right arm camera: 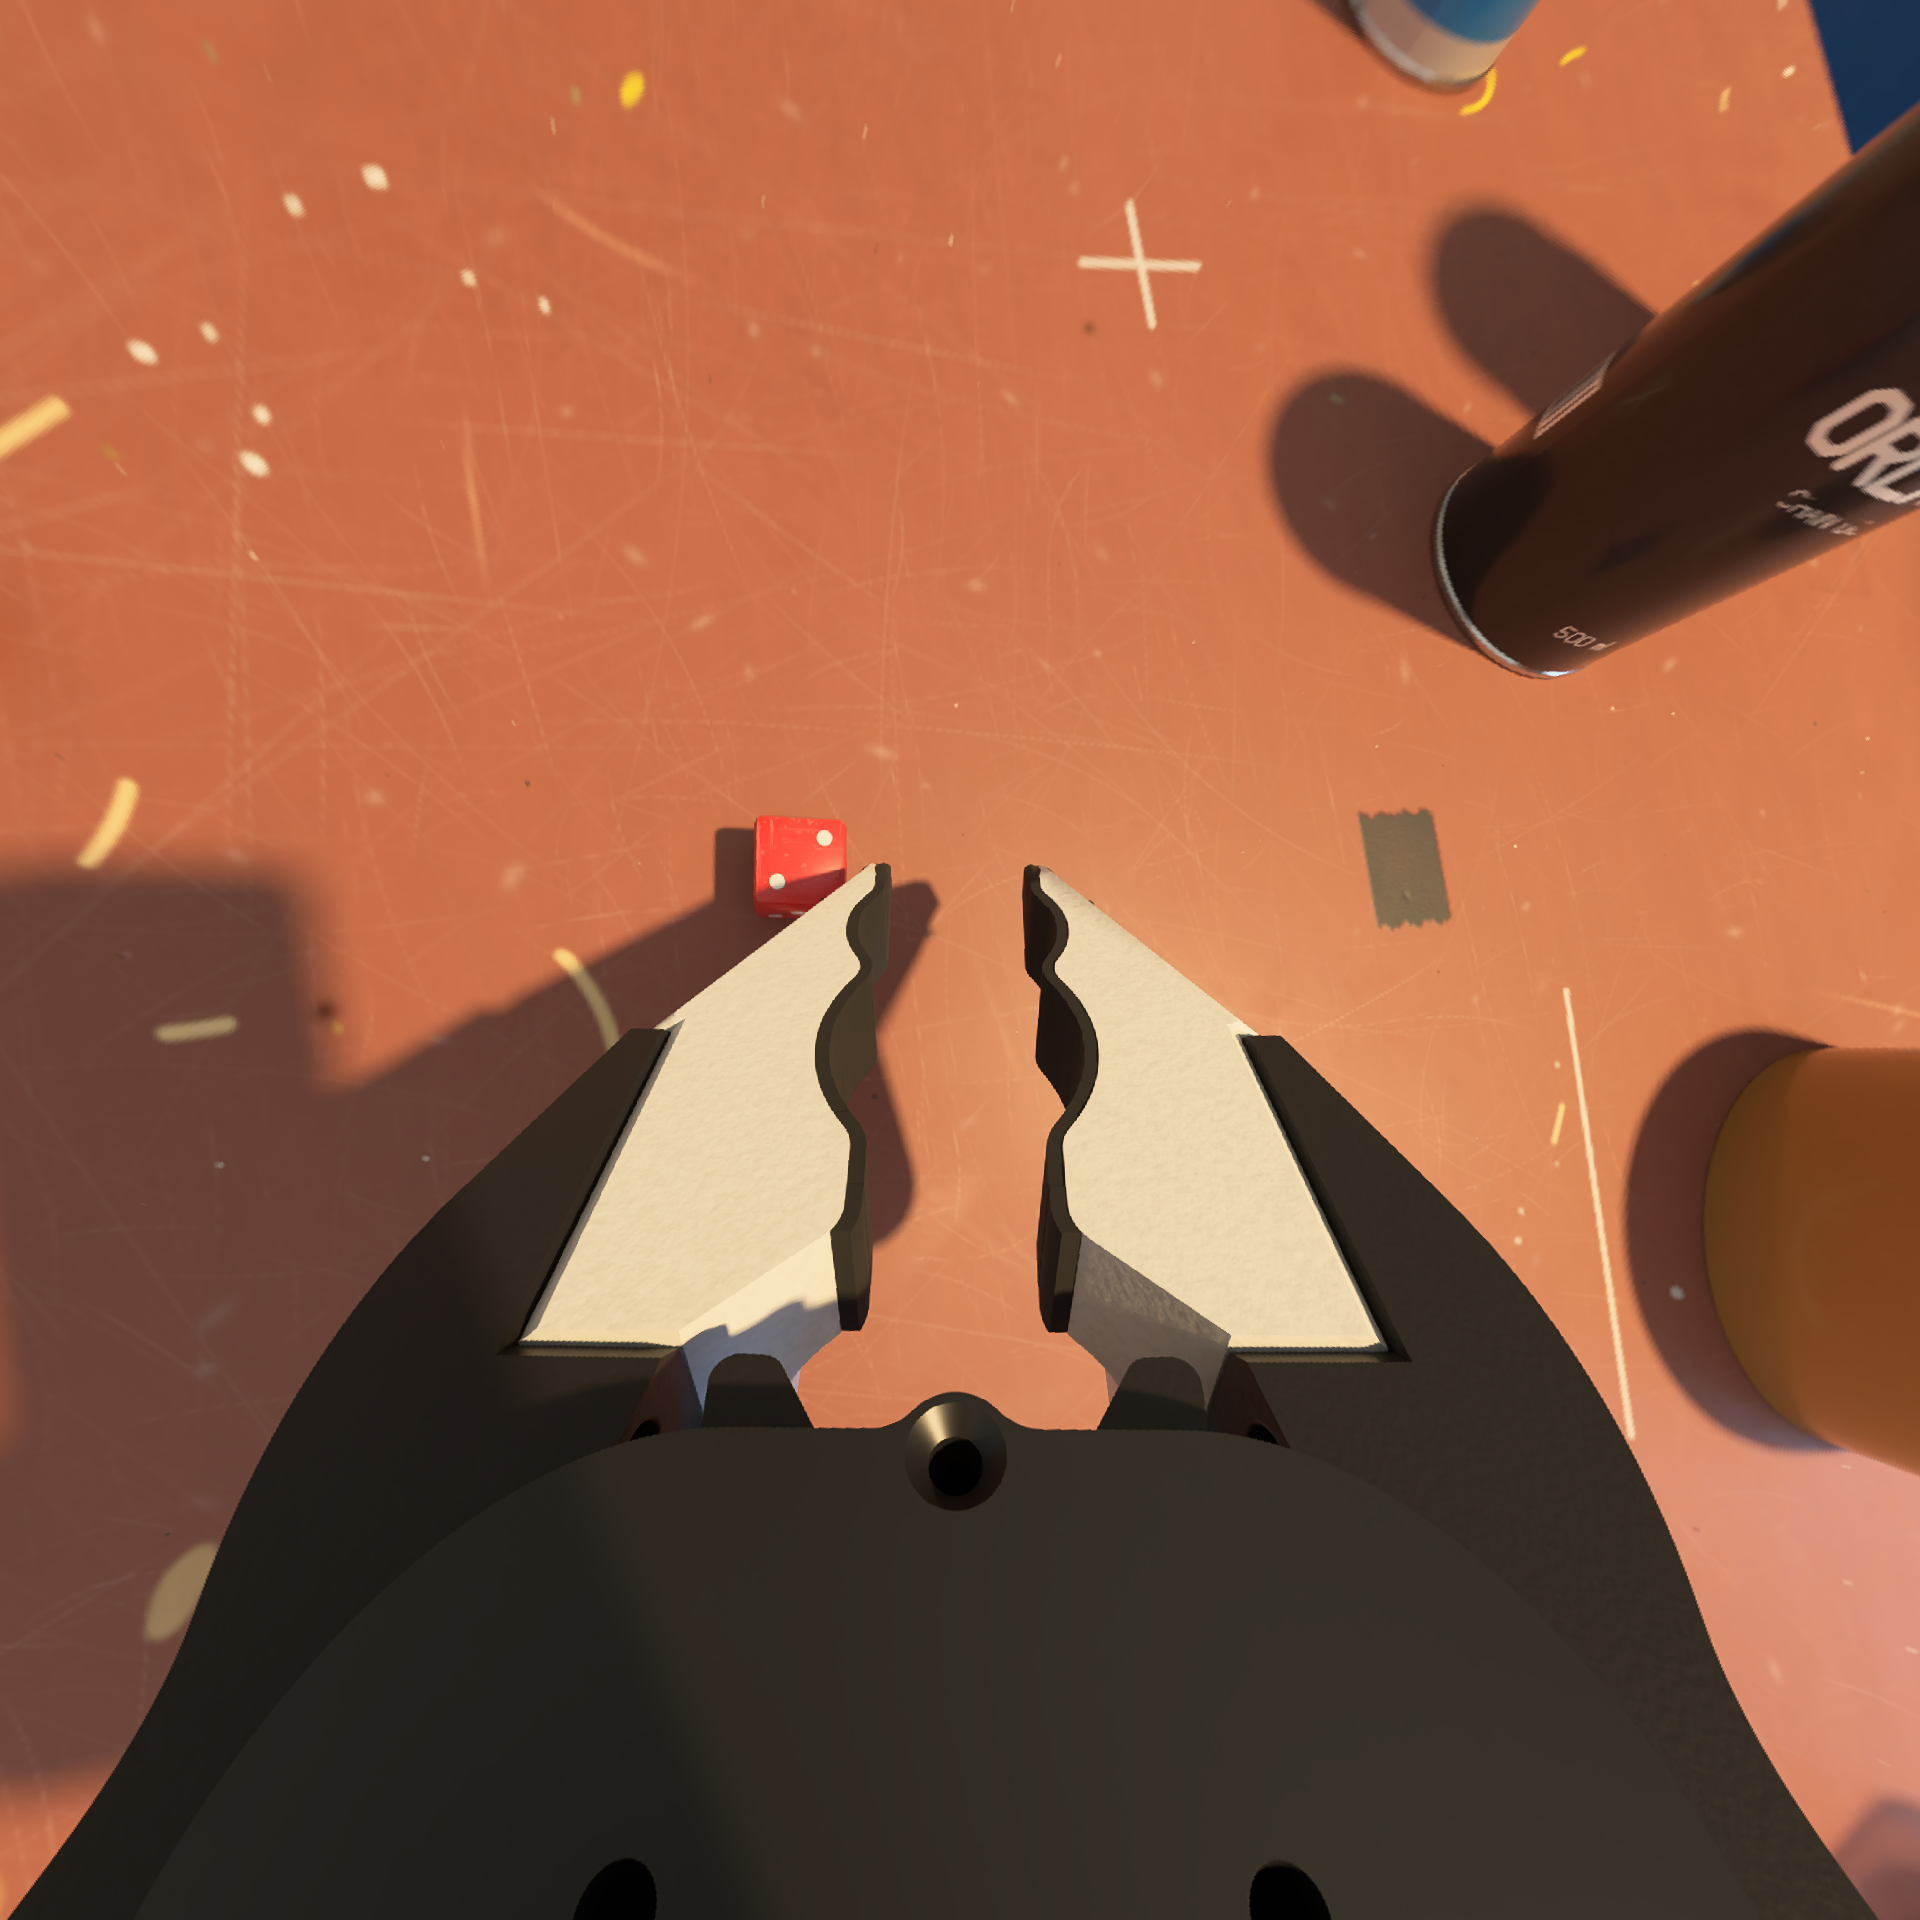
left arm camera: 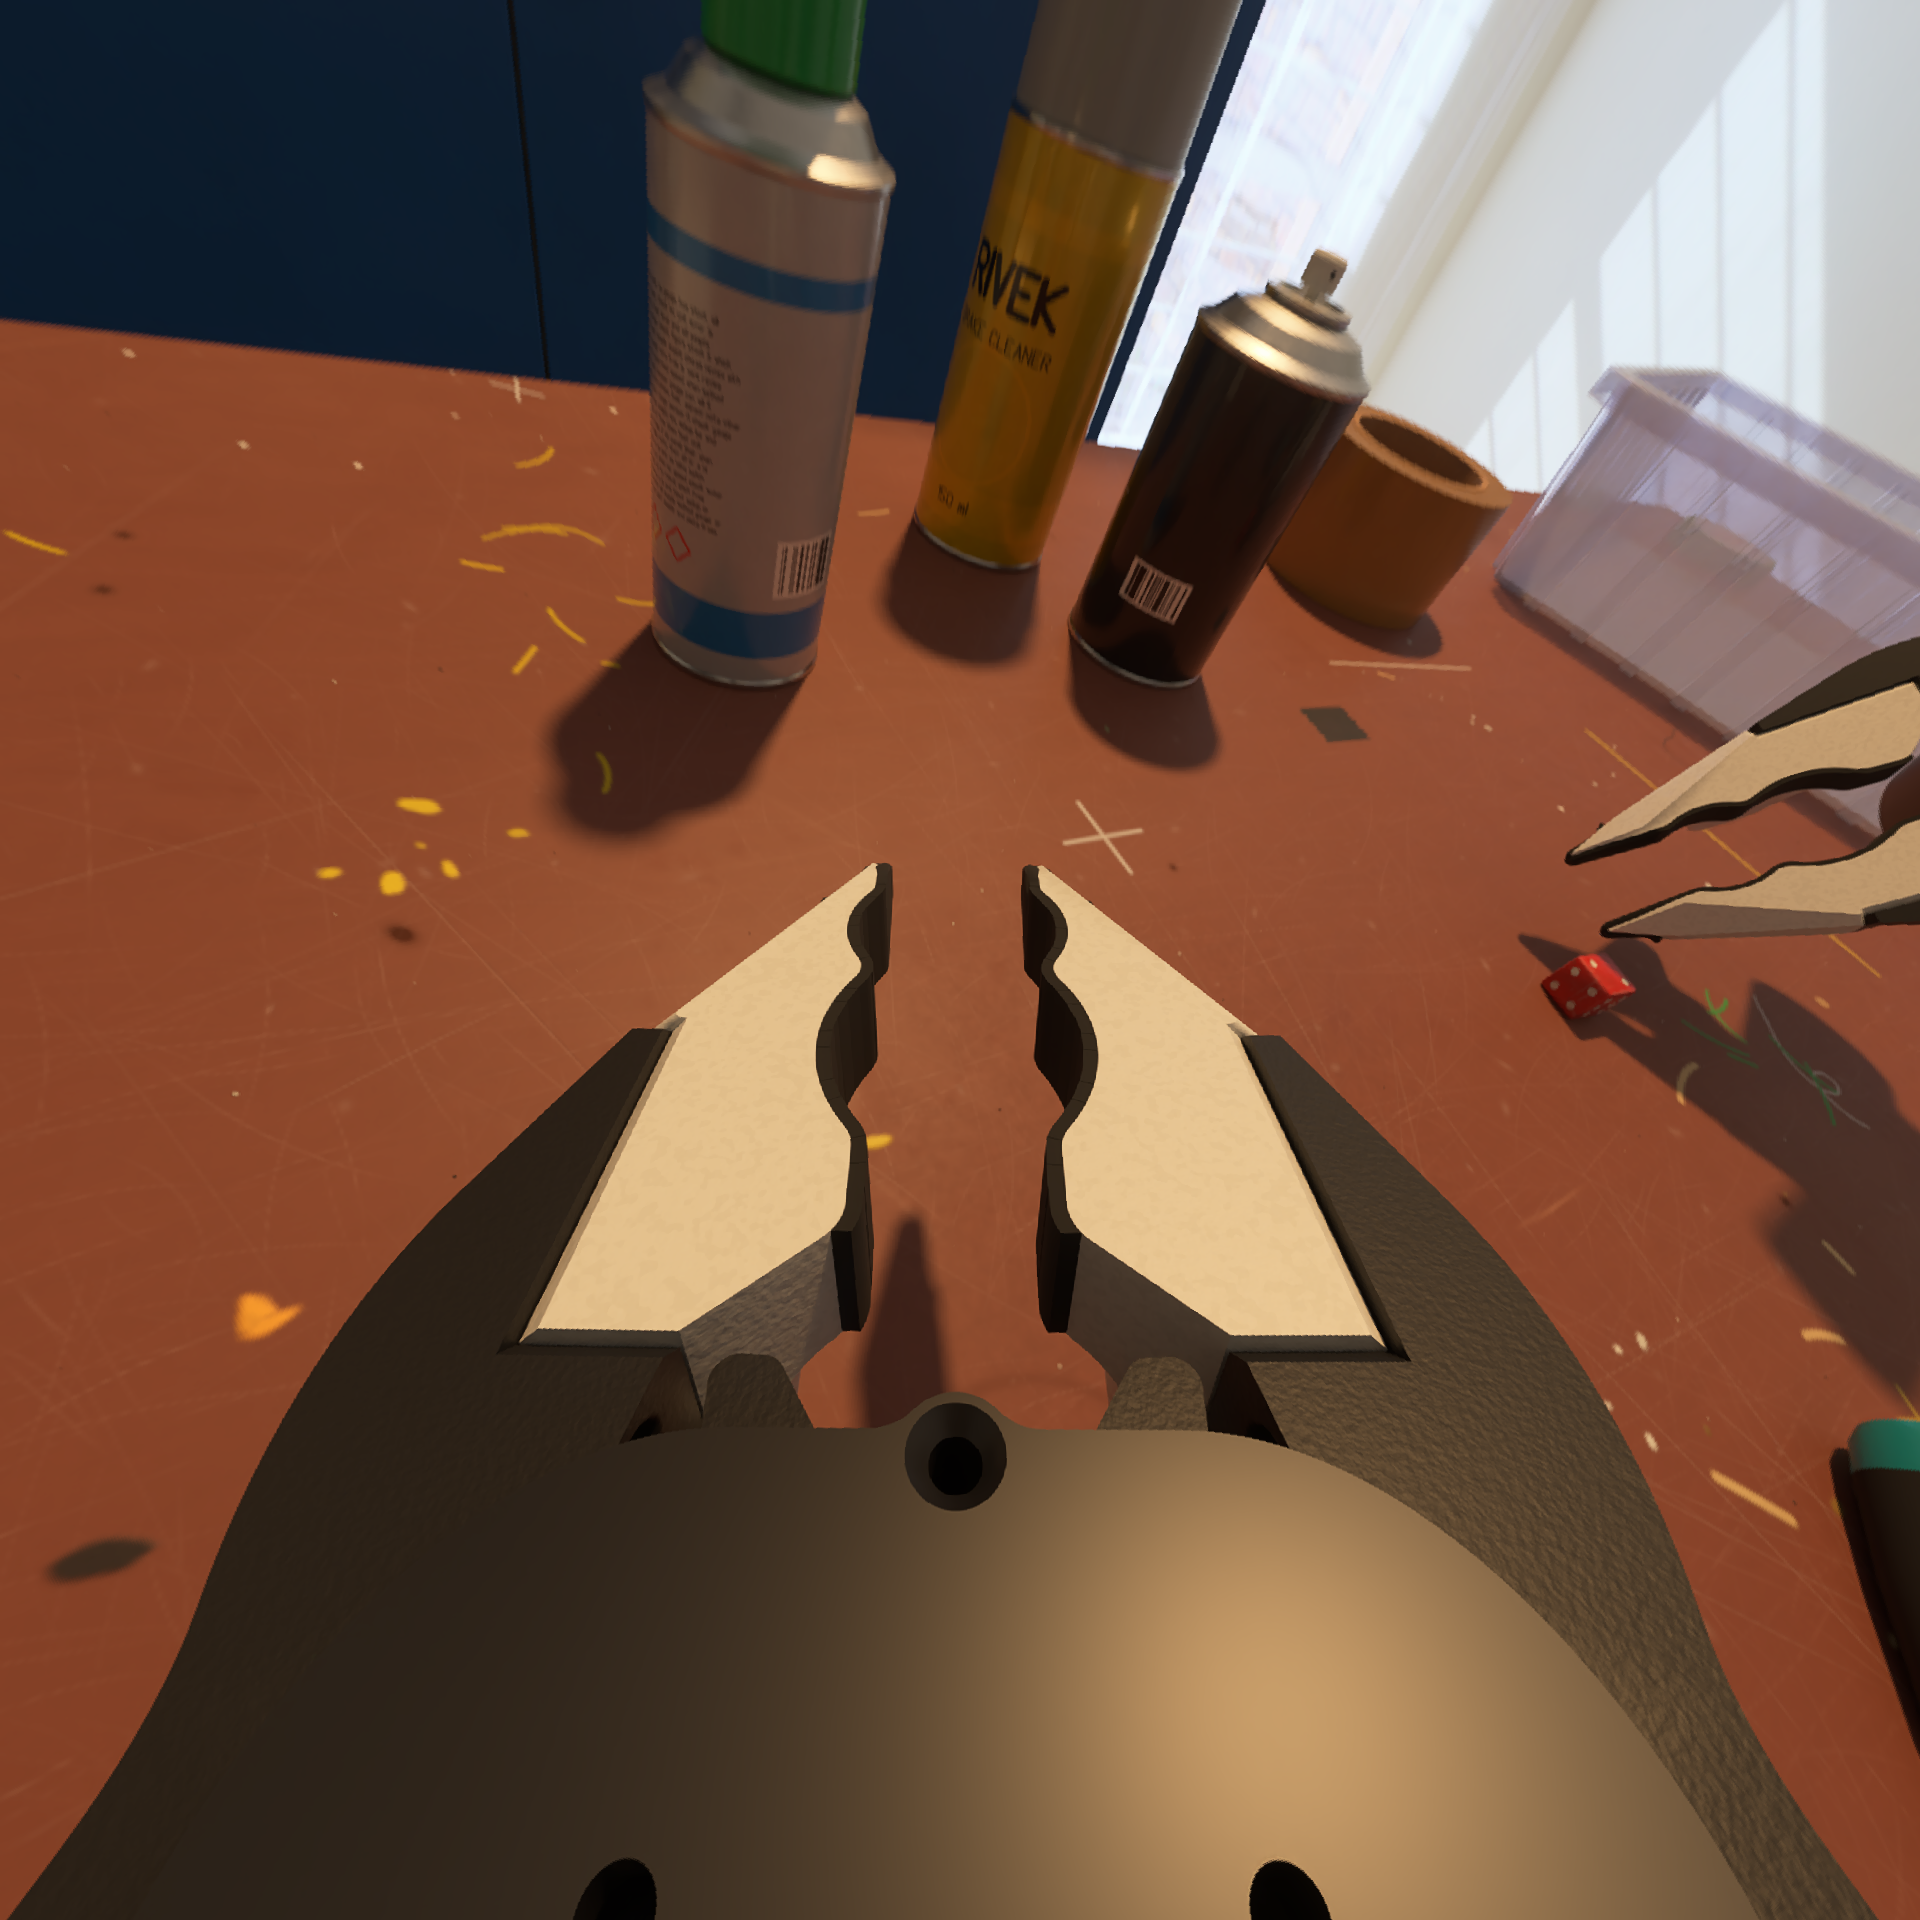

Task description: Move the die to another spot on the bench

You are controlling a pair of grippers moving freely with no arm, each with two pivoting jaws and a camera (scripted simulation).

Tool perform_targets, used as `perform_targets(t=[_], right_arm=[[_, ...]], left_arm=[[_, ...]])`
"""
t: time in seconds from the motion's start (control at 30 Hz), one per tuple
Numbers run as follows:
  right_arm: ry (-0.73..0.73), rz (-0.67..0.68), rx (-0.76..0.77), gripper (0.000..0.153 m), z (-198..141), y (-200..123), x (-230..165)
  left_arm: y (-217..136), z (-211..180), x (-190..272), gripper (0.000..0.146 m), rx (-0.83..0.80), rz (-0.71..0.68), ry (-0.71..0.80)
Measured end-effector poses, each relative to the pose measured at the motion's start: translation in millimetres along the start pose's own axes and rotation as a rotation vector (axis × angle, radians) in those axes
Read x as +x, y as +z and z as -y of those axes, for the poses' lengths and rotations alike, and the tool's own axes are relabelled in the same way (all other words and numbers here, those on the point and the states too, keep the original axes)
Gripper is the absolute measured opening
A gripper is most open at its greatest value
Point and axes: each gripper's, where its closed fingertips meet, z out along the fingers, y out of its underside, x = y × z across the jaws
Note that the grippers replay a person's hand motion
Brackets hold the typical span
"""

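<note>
A small red die point(right arm camera: 795, 862) with white pips lies on the reddish-brown bench point(right arm camera: 520, 623). In the right wrist view it sits just left of my left fingertip, outside the jaws. My right gripper point(right arm camera: 956, 878) is open and empty, hovering above the bench. The die also shows in the left wrist view point(left arm camera: 1584, 984) at the far right, just below the right gripper point(left arm camera: 1590, 891). My left gripper point(left arm camera: 956, 878) is open and empty over the bare bench point(left arm camera: 312, 1039), well left of the die.
Three spray cans stand at the back: silver with green cap point(left arm camera: 753, 395), yellow point(left arm camera: 1039, 343), black point(left arm camera: 1216, 499). A brown cylinder point(left arm camera: 1387, 520) and a clear plastic box point(left arm camera: 1725, 540) sit at the right. A teal-tipped tool point(left arm camera: 1886, 1558) lies at the right edge.
</note>
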Motion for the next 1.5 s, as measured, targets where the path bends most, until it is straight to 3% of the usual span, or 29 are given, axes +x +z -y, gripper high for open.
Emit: perform_targets(t=[0.1,0.27,0.47,0.57,0.73,0.87,1.03,1.2,1.33,1.5], right_arm=[[-0.039,-0.012,-0.051,0.025,-4,6,-1],[-0.041,-0.061,-0.057,0.025,-5,7,6],[-0.058,-0.079,-0.102,0.025,-11,12,8],[-0.06,-0.08,-0.117,0.033,-12,16,7],[-0.063,-0.059,-0.113,0.043,-10,17,3],[-0.056,-0.119,-0.068,0.047,-2,15,13],[0.013,-0.14,0.052,0.072,20,22,14],[0.031,-0.072,-0.004,0.073,13,32,2],[0.052,0.008,-0.03,0.061,10,30,-8],[0.0,-0.084,0.017,0.067,18,26,4]], left_arm=[[5,-11,4,0.025,-0.068,-0.026,-0.006],[16,-38,29,0.027,-0.23,-0.19,-0.017],[21,-58,39,0.03,-0.339,-0.189,0.109],[22,-64,38,0.029,-0.371,-0.17,0.151],[22,-64,38,0.027,-0.372,-0.17,0.148],[22,-63,37,0.026,-0.362,-0.176,0.129],[22,-62,38,0.025,-0.362,-0.179,0.13],[22,-63,38,0.025,-0.367,-0.177,0.128],[21,-63,38,0.024,-0.366,-0.181,0.126],[22,-64,39,0.024,-0.37,-0.183,0.128]])
